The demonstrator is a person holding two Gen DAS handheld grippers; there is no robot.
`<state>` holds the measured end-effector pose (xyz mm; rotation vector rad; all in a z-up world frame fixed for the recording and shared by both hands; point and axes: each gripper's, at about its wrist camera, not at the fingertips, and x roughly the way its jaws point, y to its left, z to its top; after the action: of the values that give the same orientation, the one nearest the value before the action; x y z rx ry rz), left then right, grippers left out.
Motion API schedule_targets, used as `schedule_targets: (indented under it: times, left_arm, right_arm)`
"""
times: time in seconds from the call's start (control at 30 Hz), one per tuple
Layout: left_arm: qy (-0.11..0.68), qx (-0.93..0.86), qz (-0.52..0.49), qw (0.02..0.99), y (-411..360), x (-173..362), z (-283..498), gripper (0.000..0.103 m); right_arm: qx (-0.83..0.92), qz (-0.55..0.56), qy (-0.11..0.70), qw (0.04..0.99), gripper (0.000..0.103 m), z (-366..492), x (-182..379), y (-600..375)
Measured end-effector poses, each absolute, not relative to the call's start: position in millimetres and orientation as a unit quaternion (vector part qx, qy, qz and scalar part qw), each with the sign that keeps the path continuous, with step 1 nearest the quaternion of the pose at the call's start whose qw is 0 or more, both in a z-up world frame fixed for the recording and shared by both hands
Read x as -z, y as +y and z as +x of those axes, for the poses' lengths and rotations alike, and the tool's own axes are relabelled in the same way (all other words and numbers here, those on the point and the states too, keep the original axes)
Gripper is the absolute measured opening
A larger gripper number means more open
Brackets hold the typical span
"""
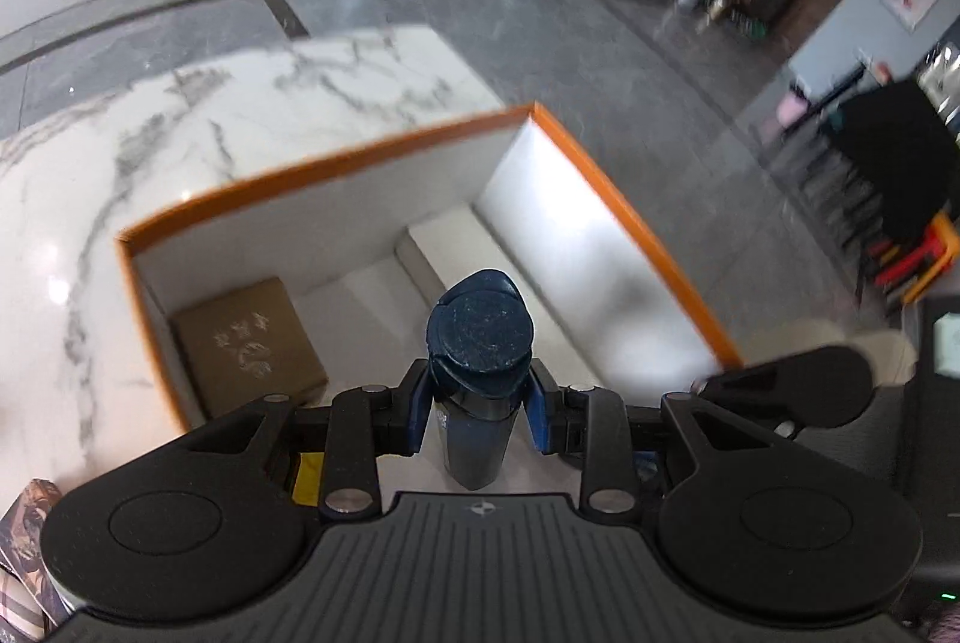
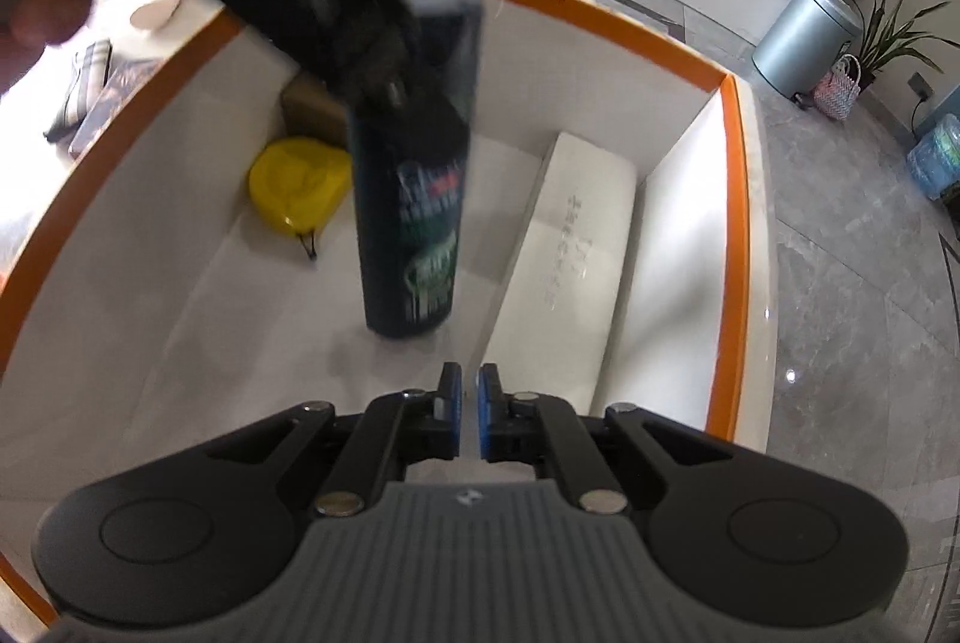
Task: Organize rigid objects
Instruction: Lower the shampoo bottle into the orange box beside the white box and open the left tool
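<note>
My left gripper (image 1: 480, 418) is shut on a dark blue bottle (image 1: 480, 343) with a flip cap and holds it upright inside the orange-rimmed white box (image 1: 372, 156). The same bottle shows in the right wrist view (image 2: 414, 223), held from above, its base near the box floor. My right gripper (image 2: 470, 403) is shut and empty, just in front of the bottle, over the box floor. In the box lie a brown square box (image 1: 249, 343), a yellow round object (image 2: 300, 184) and a long white box (image 2: 570, 253).
The orange-rimmed box (image 2: 735, 223) stands on a white marble table (image 1: 180, 114). Patterned flat items (image 2: 102, 96) lie on the table left of the box. Beyond the table is grey floor with a metal bin (image 2: 804, 36).
</note>
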<state>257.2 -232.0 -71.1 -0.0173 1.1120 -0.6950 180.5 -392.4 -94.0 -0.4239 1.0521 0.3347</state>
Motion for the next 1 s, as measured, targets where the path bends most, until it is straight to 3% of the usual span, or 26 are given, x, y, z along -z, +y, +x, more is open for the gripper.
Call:
schedule_targets:
  times: [0.27, 0.67, 0.9, 1.0]
  left_arm:
    - [0.521, 0.328, -0.029, 0.788, -245.5, 84.2, 276.5, 0.036]
    - [0.504, 0.297, 0.027, 0.811, -247.9, 84.8, 269.8, 0.043]
    - [0.46, 0.283, 0.009, 0.842, -227.9, 60.3, 250.3, 0.046]
    - [0.441, 0.267, -0.016, 0.857, -207.2, 43.0, 237.5, 0.046]
  right_arm:
    - [-0.136, -0.134, 0.488, 0.851, 0.009, 186.4, 87.5, -394.1]
    - [-0.107, -0.103, 0.486, 0.861, 0.014, 190.7, 96.9, -374.3]
    - [-0.109, -0.083, 0.485, 0.864, 0.023, 175.8, 94.3, -365.9]
    - [-0.117, -0.067, 0.487, 0.863, 0.033, 177.2, 91.7, -362.5]
